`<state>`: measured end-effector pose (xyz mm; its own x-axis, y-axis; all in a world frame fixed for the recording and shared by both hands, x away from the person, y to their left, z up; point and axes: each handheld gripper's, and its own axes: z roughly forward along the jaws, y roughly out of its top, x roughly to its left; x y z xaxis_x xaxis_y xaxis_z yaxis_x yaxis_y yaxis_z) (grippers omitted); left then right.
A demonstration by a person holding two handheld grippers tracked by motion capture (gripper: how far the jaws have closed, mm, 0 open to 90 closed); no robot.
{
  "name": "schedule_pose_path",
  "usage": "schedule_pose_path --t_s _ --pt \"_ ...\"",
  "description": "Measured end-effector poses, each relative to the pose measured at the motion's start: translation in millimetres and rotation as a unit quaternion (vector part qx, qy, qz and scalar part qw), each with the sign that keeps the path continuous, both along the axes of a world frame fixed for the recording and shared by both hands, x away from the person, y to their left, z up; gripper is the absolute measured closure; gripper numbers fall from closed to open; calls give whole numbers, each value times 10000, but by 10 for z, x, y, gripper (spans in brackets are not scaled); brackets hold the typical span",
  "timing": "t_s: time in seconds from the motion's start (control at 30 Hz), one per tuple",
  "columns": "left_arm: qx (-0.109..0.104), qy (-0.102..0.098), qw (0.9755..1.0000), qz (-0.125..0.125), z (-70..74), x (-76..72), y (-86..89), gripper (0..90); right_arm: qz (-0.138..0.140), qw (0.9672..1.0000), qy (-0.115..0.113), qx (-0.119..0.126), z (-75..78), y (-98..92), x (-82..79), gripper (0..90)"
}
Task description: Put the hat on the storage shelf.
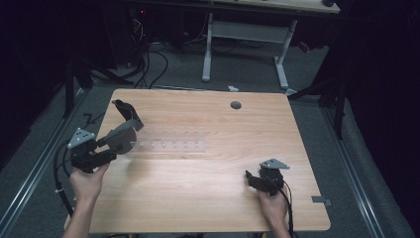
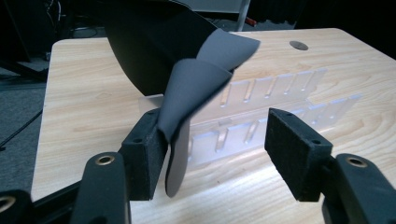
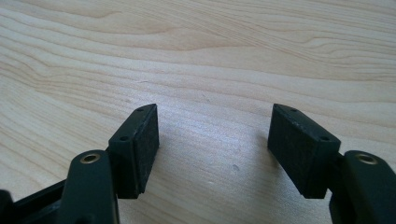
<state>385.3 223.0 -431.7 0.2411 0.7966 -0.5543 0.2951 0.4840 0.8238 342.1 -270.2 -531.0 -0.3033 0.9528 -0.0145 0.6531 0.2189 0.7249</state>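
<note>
Resting against one pad only, the grey-black fabric piece [image 2: 196,88] hangs released between the left tool's [image 2: 217,154] parted jaws above the clear rack [image 2: 280,93]; right tool [image 3: 212,149] gapes idle.

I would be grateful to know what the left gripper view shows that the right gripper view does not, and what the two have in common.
The left gripper view alone shows a grey and black fabric piece draped against one pad of the left gripper, whose other pad stands clear of it, with a clear plastic rack lying behind and the table's round hole. The right gripper view alone shows the right gripper with nothing between its pads. Both show open black jaws over the light wooden table.
</note>
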Motion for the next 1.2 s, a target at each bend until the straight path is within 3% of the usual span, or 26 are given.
schedule_pose_path --t_s 0.3,0.5,0.6,0.83,1.2 --pt "11 -87 10000 -7 -2 -209 -44 406 3 10000 -2 2 0 1 0 342" --pt "-100 -139 9998 -141 -10 -362 -104 415 3 10000 -1 0 0 1 0 341" --pt "-51 -151 9996 -238 -24 -420 -174 415 2 10000 0 -8 0 0 0 341" --pt "-65 -89 9989 -465 -85 -476 -345 416 1 10000 4 -5 0 1 -1 342" --pt "267 162 9949 -956 -300 -475 -723 416 15 10000 -6 -18 0 0 -1 341"
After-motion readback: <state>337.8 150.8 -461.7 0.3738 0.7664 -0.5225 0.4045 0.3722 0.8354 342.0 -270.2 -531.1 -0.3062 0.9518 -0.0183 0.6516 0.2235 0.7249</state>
